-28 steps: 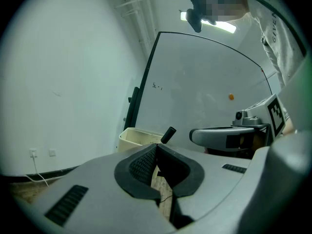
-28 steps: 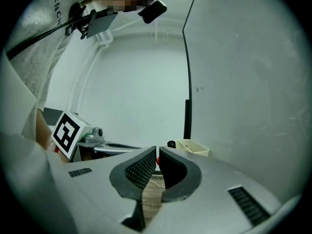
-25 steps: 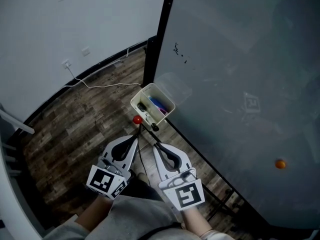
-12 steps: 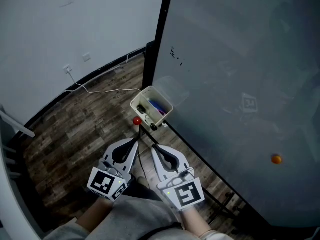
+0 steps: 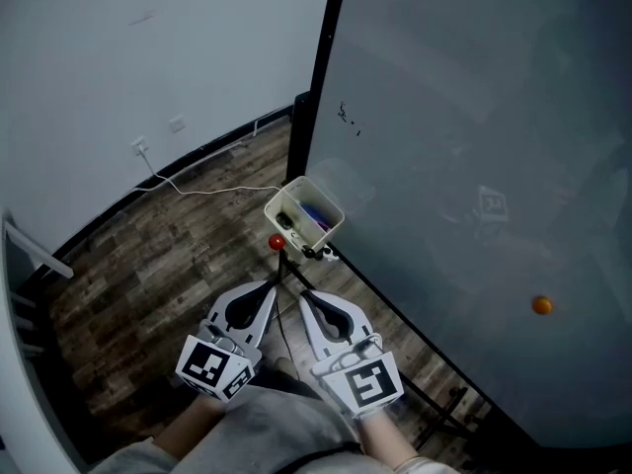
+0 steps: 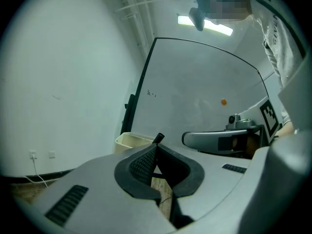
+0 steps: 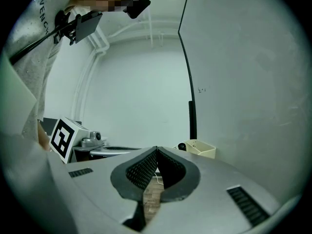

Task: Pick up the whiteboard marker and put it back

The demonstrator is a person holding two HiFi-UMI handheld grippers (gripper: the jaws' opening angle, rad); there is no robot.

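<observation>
**Both hand-held grippers closed, whiteboard marker lying in the tray**

At the far left, a pale wall [image 5: 148,57] is meeting a wood-plank floor [image 5: 148,265]. A wall socket [image 5: 140,147] is feeding a white cable [image 5: 212,189] that is trailing across the boards toward the middle.

The person is holding the left hand-held gripper [image 5: 276,273] level, its tip aiming toward the cream tray [image 5: 283,192]. Its own view is showing the two ribbed pads pressed together at the tips, with nothing made out between them. A small red round thing [image 5: 277,242] is sitting just beyond that tip, beside the tray's near corner.

The tray is hanging at the lower left corner of the whiteboard [image 5: 474,117]. The whiteboard marker [image 5: 289,219], dark-ended, is lying inside the tray next to something blue [image 5: 317,212]. A dark stub [image 5: 314,253] is poking out just past the tray's near rim; whether it belongs to the marker cannot be told.

Just right of the left one, the right hand-held gripper [image 5: 300,287] is also pointing level, near the tray but apart from it. Its jaws are fully closed on nothing. Neither hand-held gripper is touching the marker.

Further right, the grey whiteboard is filling the view. It is carrying a few small dark marks [image 5: 348,117] near its upper left and an orange magnet [image 5: 541,305] low on the right.
</observation>
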